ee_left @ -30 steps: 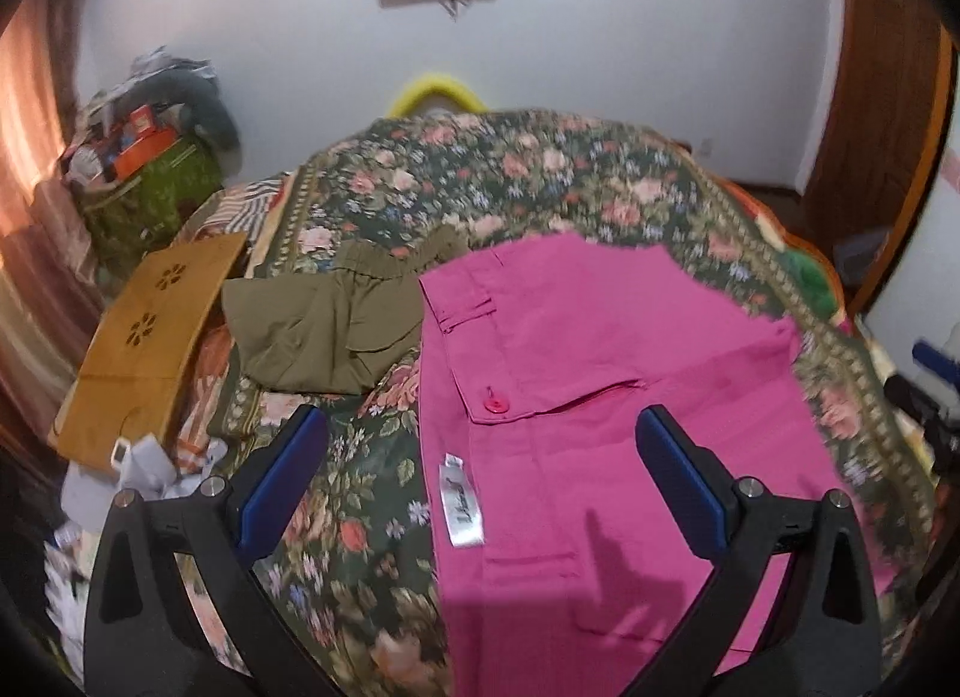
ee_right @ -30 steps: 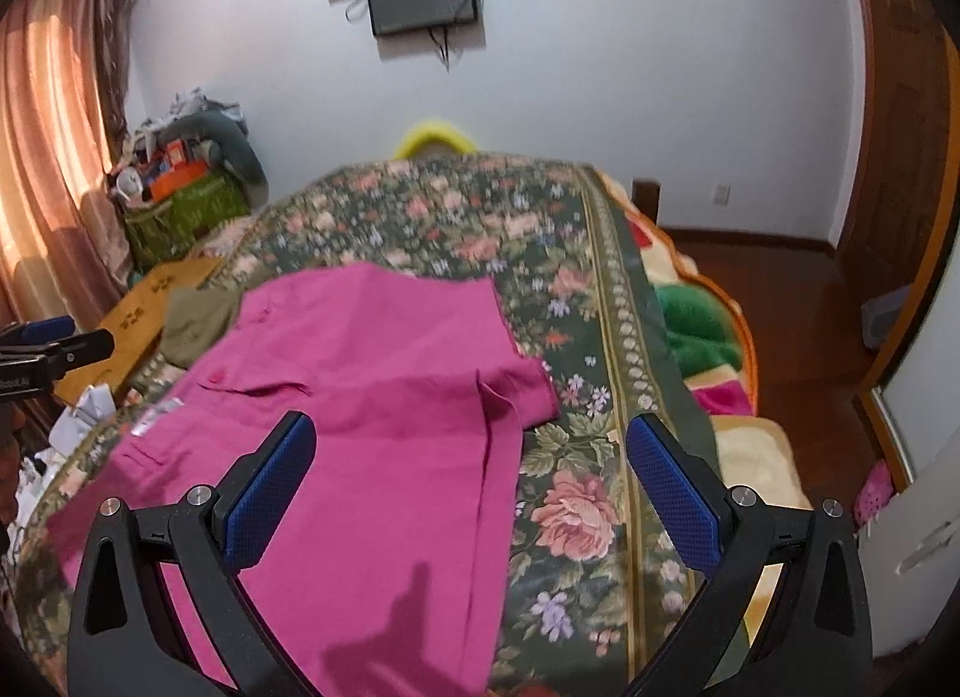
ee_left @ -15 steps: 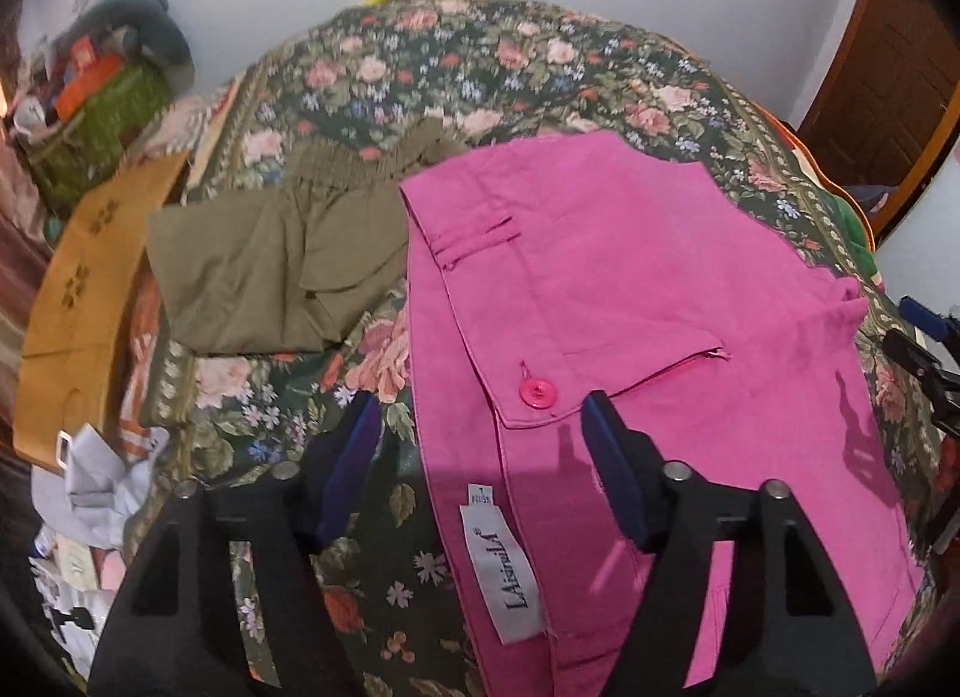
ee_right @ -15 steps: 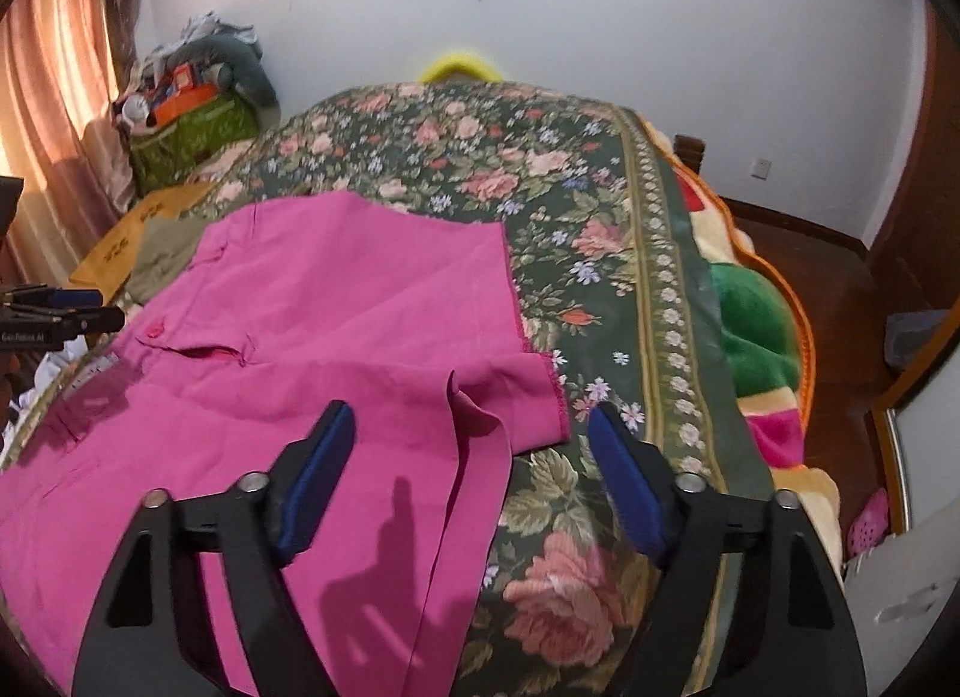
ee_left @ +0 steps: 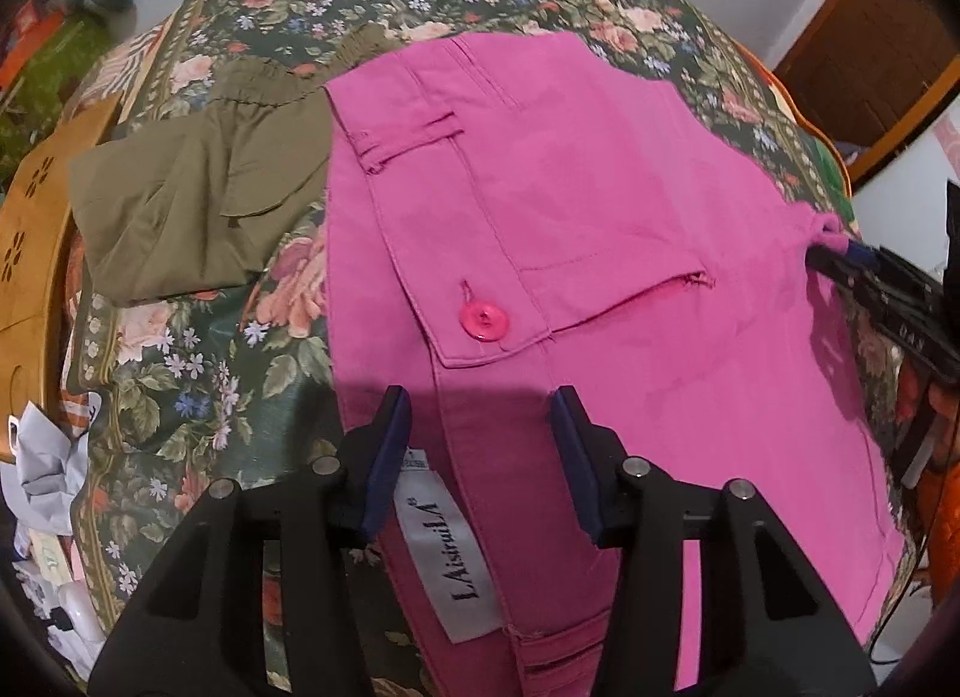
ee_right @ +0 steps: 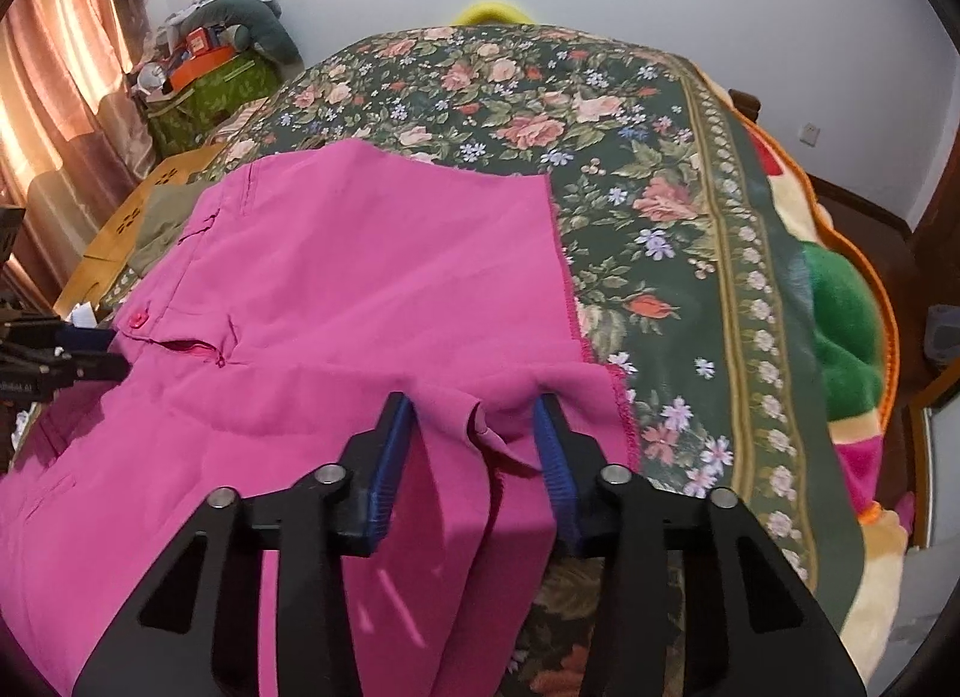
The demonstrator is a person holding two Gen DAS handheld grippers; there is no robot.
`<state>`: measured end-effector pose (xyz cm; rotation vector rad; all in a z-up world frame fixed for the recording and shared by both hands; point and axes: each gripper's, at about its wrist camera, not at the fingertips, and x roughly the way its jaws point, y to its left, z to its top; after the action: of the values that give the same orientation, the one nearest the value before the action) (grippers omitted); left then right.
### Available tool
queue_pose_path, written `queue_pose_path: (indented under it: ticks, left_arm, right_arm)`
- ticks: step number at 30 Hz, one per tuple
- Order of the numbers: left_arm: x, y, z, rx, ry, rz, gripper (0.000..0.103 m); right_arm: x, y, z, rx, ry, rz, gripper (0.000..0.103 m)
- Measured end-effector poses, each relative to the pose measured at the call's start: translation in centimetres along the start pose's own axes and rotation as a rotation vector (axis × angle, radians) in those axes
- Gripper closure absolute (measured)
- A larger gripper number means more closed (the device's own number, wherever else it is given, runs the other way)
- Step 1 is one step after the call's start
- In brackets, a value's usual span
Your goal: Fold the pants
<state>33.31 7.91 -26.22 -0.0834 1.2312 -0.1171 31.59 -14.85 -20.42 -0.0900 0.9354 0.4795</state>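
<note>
Pink pants lie spread flat on the floral bedspread, with a pink button and a white label at the waistband. My left gripper points down over the waistband beside the label. Its jaws are closing, with flat cloth between them and the pads apart from it. My right gripper is at the leg-hem end of the pants. Its jaws are closing too, around a raised wrinkle of pink fabric that they have not clamped.
A folded olive garment lies left of the pants, beside a wooden lap table. Loose papers sit off the bed's left edge. A green and cream blanket hangs at the right edge. A clutter pile stands by the curtain.
Both grippers have dropped toward the pants and tilted downward. Both pairs of jaws have narrowed from wide open. A wrinkle has gathered between the right jaws.
</note>
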Motion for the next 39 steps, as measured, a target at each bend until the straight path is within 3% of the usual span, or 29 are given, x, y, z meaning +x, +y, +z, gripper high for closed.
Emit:
queue_pose_path:
  ticks: [2,5,9,19,28,34,37,39]
  left_arm:
    - [0.2,-0.2,0.0,0.008,-0.006,0.013,0.058]
    - [0.2,-0.5,0.0,0.024,-0.019,0.060,0.081]
    - [0.5,-0.4,0.0,0.033,-0.029,0.096,0.087]
    - [0.7,-0.9,-0.4,0.068,-0.055,0.170,0.087]
    - [0.7,0.0,-0.3,0.023,-0.046,0.104,0.087]
    - [-0.3,0.0,0.1,0.020,-0.022,0.084,0.085]
    - [-1.7,-0.3,0.4,0.058,-0.063,0.109,0.084]
    - [-2.4,-0.2,0.9,0.067,-0.080,0.108,0.077]
  right_arm:
    - [0.3,-0.2,0.0,0.008,0.004,0.016,0.079]
    - [0.7,-0.9,0.0,0.052,0.015,0.074,0.092]
    - [1.3,-0.8,-0.1,0.062,0.028,0.069,0.096]
    - [1.2,-1.1,0.0,0.028,0.010,-0.047,0.099]
    - [2.1,-1.5,-0.2,0.033,0.072,-0.073,0.099]
    - [0.7,-2.2,0.1,0.091,0.067,-0.021,0.098]
    - [-0.9,-2.7,0.3,0.125,0.043,0.002,0.094]
    - [-1.9,-2.9,0.7,0.130,0.027,-0.005,0.084]
